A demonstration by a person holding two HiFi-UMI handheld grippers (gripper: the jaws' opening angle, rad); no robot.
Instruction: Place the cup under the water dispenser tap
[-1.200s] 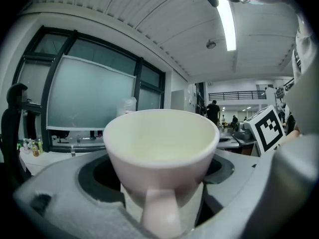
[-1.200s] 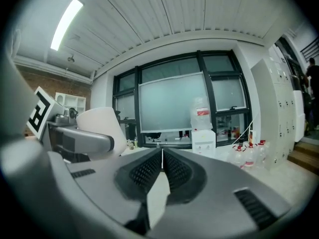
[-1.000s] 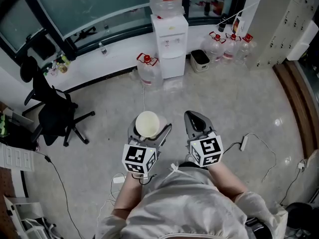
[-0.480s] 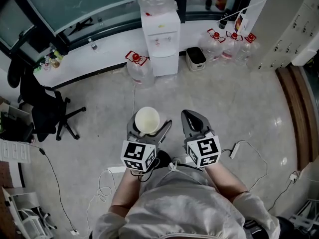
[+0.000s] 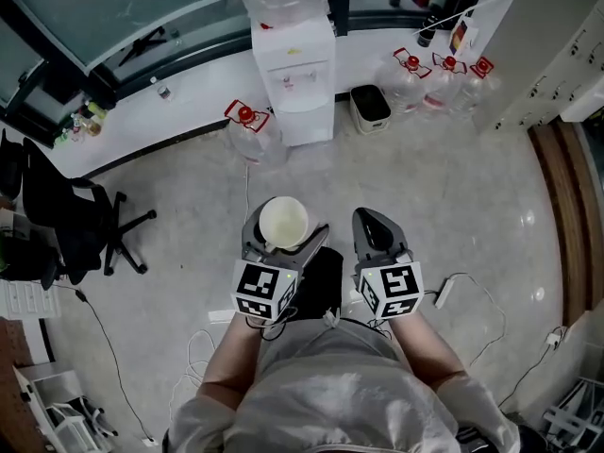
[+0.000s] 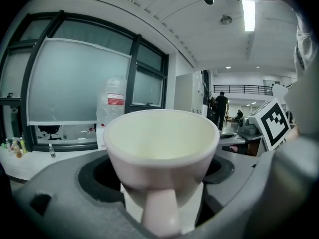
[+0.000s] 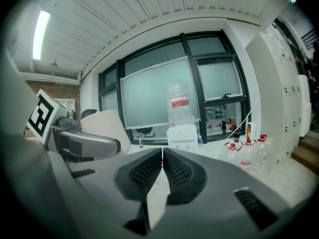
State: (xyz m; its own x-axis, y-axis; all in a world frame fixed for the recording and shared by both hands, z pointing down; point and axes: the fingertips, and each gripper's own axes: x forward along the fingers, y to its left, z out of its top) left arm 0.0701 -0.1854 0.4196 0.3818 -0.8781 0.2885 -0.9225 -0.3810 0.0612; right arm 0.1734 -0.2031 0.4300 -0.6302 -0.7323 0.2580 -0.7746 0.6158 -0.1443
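In the head view, an empty white cup (image 5: 283, 222) with a handle sits upright between the jaws of my left gripper (image 5: 283, 236), which is shut on it. The cup (image 6: 162, 148) fills the left gripper view, its handle toward the camera. My right gripper (image 5: 376, 227) is beside it, shut with nothing in it; its jaws (image 7: 162, 166) meet along a thin line. The white water dispenser (image 5: 294, 78), with a bottle on top, stands ahead against the window wall, still some way off across the floor. The dispenser (image 7: 182, 133) is also straight ahead in the right gripper view.
A large water jug (image 5: 247, 130) stands left of the dispenser, a black bin (image 5: 371, 108) and several jugs (image 5: 439, 75) to its right. A black office chair (image 5: 80, 220) is at the left. Cables and a power strip (image 5: 444, 291) lie on the floor. Cabinets line the right.
Both grippers and the view have advanced toward the water dispenser, which now sits closer and lower in the head view. The cup stays in the left gripper; the right stays shut.
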